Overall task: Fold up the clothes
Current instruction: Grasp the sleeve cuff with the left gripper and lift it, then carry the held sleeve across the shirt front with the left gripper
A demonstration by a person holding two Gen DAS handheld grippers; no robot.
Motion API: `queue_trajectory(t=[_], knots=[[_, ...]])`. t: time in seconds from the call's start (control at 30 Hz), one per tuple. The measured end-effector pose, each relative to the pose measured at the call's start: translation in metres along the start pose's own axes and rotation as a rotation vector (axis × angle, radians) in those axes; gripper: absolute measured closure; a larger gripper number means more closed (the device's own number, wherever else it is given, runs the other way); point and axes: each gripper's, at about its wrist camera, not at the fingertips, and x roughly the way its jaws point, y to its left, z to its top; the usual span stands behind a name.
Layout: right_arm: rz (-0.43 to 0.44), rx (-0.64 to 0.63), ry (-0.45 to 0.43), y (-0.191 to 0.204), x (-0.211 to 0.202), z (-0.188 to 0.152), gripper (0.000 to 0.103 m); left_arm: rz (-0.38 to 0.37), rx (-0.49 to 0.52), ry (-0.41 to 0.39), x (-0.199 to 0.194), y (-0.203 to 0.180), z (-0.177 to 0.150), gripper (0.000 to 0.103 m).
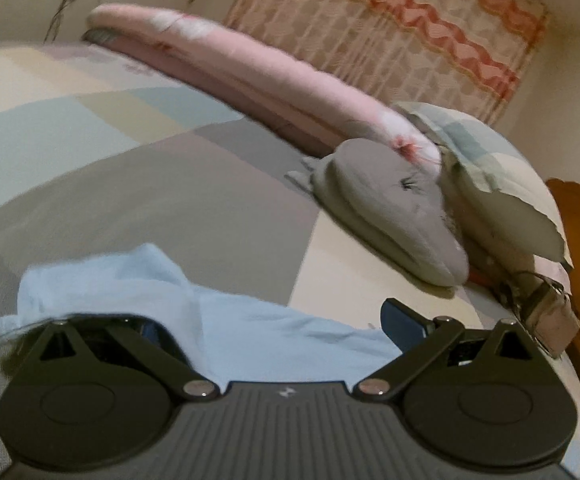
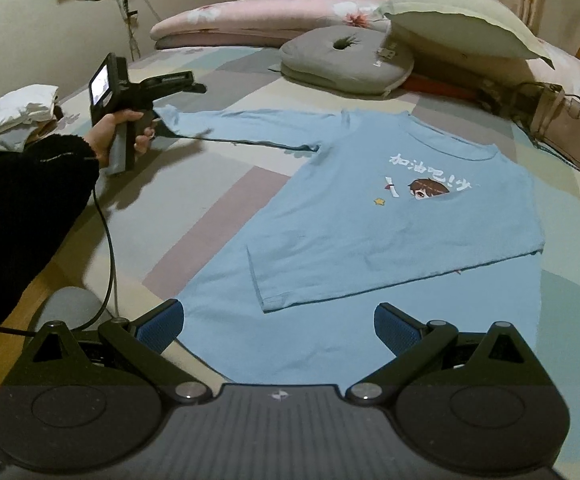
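Right gripper (image 2: 278, 328) nearest, fingers spread wide, released, hovering at hem of light blue long-sleeved shirt (image 2: 389, 224). Shirt flat on bed (image 2: 218, 184), print up, one sleeve folded across body, other stretched out toward left gripper (image 2: 178, 84). Left fingers also parted; sleeve cuff (image 1: 102, 280) draped over one finger, not pinched. Around: grey round cushion (image 2: 345, 64), pillow (image 2: 461, 16), pink rolled quilt (image 2: 258, 16), beige handbag (image 2: 565, 128), folded white clothes (image 2: 22, 112). Patchwork bedsheet, patterned curtain (image 1: 389, 32), pale wall behind.

Sleeve (image 1: 110, 280) drapes over the left claw's (image 1: 226, 328) left finger, hiding it.
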Motion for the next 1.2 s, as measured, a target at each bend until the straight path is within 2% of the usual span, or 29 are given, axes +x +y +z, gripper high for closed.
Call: queue_trajectory(t=[0.43,0.8,1.2], knots=[[0.058,0.024,-0.029,-0.013,-0.013,-0.016,0.0,-0.083,0.057,-0.057,-0.033,-0.044,-0.004,0.003],[0.112,0.085,-0.072,-0.034,-0.03,-0.039,0.0,-0.145,0.134,-0.024,-0.044,-0.118,-0.018,0.003],[0.141,0.147,-0.114,-0.062,-0.053,-0.06,0.0,-0.189,0.152,-0.005,-0.049,-0.176,-0.038,0.003]])
